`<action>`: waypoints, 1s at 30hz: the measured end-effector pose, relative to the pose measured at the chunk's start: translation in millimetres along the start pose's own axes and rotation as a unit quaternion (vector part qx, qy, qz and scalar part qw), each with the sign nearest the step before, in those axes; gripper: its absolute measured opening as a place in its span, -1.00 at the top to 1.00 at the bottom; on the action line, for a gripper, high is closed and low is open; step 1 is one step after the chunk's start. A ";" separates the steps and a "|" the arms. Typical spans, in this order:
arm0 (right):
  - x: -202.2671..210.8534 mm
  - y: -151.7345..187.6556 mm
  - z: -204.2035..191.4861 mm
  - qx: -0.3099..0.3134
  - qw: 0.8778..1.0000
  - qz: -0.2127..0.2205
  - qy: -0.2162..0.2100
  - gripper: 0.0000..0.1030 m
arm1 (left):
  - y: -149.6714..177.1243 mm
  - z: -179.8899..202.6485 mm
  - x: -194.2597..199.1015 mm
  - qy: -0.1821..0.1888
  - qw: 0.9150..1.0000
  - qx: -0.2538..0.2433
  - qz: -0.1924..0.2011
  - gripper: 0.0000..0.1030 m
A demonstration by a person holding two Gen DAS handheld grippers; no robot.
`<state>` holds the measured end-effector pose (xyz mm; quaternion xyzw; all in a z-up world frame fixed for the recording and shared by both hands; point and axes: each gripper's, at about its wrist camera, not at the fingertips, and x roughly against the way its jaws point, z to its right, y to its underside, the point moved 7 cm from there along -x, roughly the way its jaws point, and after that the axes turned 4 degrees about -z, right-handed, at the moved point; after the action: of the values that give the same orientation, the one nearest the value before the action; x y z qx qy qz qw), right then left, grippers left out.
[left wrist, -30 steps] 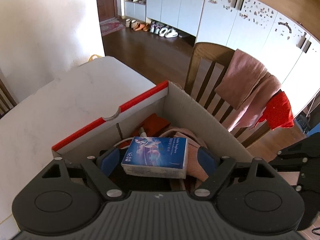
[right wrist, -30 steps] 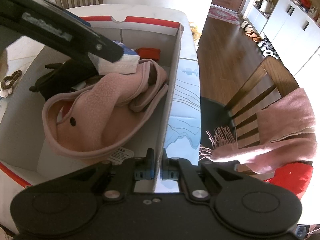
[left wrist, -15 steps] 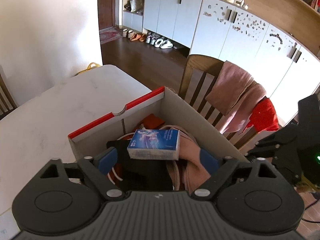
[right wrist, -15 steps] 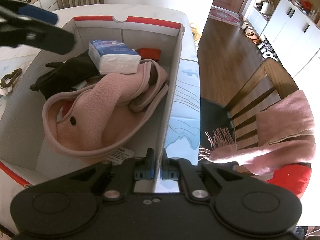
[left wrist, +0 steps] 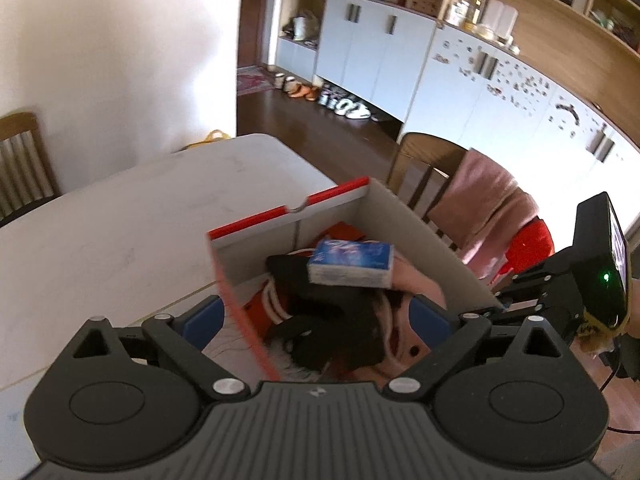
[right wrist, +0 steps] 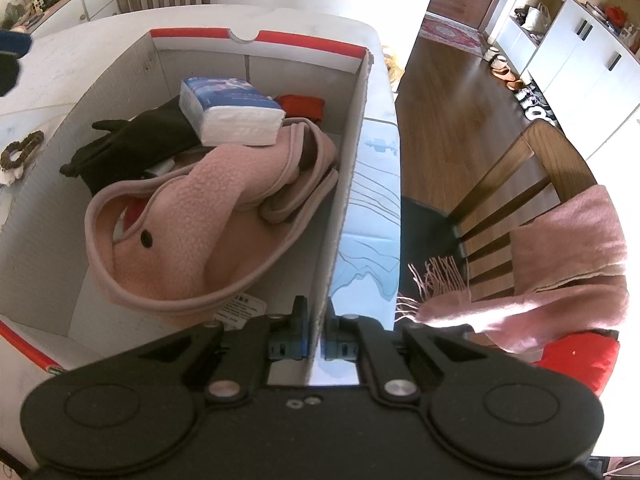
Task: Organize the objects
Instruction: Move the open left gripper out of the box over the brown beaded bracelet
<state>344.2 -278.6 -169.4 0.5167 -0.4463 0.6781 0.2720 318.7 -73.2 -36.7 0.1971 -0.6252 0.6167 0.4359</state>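
The cardboard box (right wrist: 256,46) fills the left of the frame, holding a pink fleece (right wrist: 192,216), black gloves (right wrist: 132,148) and the tissue pack (right wrist: 232,110) on top. Probably left: a brown hair tie (right wrist: 22,150) on the table (left wrist: 120,216), upper left. Right gripper (right wrist: 318,336) pinches the box wall; left gripper (left wrist: 316,316), empty, is opening.

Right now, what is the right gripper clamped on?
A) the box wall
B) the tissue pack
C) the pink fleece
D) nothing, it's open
A: in the right wrist view the right gripper has both pads pressed on the edge of the box wall; the tissue pack and pink fleece lie loose inside the box.
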 end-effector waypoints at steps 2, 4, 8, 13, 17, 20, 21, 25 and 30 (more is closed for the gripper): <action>0.2 -0.1 -0.3 0.001 1.000 0.000 0.001 0.90 | 6.0 -11.1 7.2 -0.007 1.000 0.010 0.004 -0.93; 1.4 -0.6 -1.5 0.002 1.000 -0.001 0.001 0.89 | 12.5 -24.2 14.0 -0.015 1.000 0.023 0.008 -0.93; 1.4 -0.6 -1.8 0.003 1.000 -0.001 0.001 0.89 | 28.7 -53.0 23.3 -0.031 0.998 0.061 0.012 -0.96; 1.5 -0.3 -3.1 0.004 1.000 -0.003 0.000 0.89 | 54.7 -88.4 29.8 -0.068 0.993 0.091 0.007 -0.99; 1.7 -0.4 -4.5 0.006 1.000 -0.003 0.000 0.88 | 78.0 -115.3 28.0 -0.096 0.989 0.112 -0.008 -0.99; 1.4 -0.3 -5.3 0.008 1.000 -0.004 0.001 0.87 | 98.5 -132.7 20.5 -0.117 0.985 0.126 -0.028 -0.99; 1.3 -0.3 -5.4 0.008 1.000 -0.004 0.001 0.87 | 105.8 -138.2 16.9 -0.122 0.983 0.131 -0.037 -0.99; 0.6 0.4 -5.9 0.008 1.000 -0.005 0.002 0.87 | 126.8 -156.1 9.1 -0.141 0.977 0.153 -0.050 -0.99; 0.5 0.8 -5.9 0.009 1.000 -0.006 0.003 0.88 | 139.1 -178.2 -0.7 -0.171 0.967 0.178 -0.071 -0.99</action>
<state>340.7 -273.8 -169.6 0.5198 -0.4360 0.6822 0.2727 263.8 117.1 -145.7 0.4177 -0.5554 0.6425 0.3229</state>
